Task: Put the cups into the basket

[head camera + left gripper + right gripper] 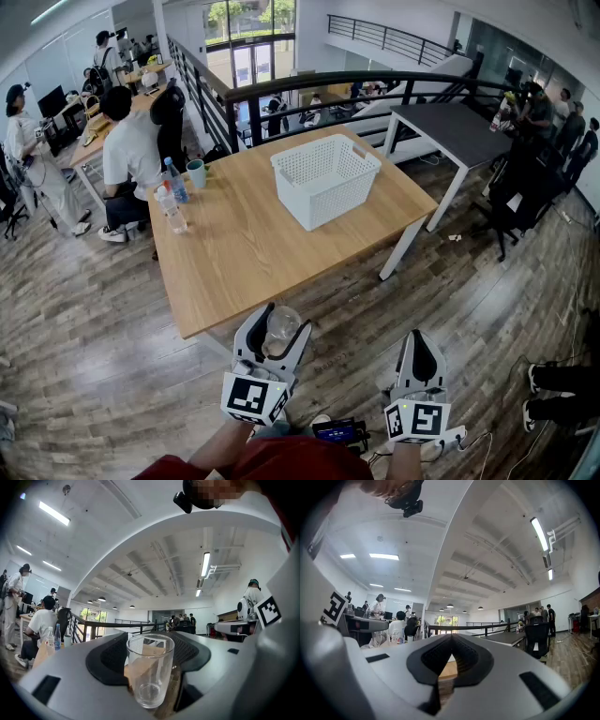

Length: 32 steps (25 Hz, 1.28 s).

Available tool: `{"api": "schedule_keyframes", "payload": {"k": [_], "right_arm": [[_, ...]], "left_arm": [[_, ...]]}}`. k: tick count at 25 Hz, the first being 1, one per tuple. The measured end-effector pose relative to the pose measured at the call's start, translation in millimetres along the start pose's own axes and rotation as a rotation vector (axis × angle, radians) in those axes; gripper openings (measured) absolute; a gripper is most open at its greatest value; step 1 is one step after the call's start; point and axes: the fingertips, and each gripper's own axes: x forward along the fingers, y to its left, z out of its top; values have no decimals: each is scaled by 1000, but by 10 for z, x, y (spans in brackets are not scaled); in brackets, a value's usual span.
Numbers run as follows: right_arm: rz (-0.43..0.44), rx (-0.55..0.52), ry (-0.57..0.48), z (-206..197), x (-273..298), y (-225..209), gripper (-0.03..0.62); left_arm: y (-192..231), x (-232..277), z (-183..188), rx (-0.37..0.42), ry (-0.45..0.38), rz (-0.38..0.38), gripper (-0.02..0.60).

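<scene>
The left gripper is holding a clear glass cup upright between its fingers. The fingers are standing fairly wide apart, and their dark curved pads are closing against the cup's two sides. The gripper is pointing level and is hanging just in front of the near edge of the wooden surface, so the cup is being carried in the air rather than resting on the wood.

The cup is a plain, straight-sided tumbler, see-through, with a thick base. It is looking empty, and the wood beyond is showing through its walls.

The right gripper is hovering over the wood-plank floor to the right of the left one, also level. Its fingers are meeting at the tips, with nothing between them.

A white perforated basket is sitting on the far right part of the surface, well apart from the held cup. Two plastic bottles and a teal cup are standing near the surface's far left edge.
</scene>
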Motion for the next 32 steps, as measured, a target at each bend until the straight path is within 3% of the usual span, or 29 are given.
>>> {"api": "schedule_keyframes", "payload": {"k": [10, 18, 32], "right_arm": [[19, -17, -10, 24, 1, -88, 11], [9, 27, -8, -43, -33, -286, 11], [53, 28, 21, -284, -95, -622, 11]], "left_arm": [[-113, 41, 52, 3, -16, -10, 288], [-279, 126, 35, -1, -2, -12, 288], [-629, 217, -15, -20, 9, 43, 288]]}}
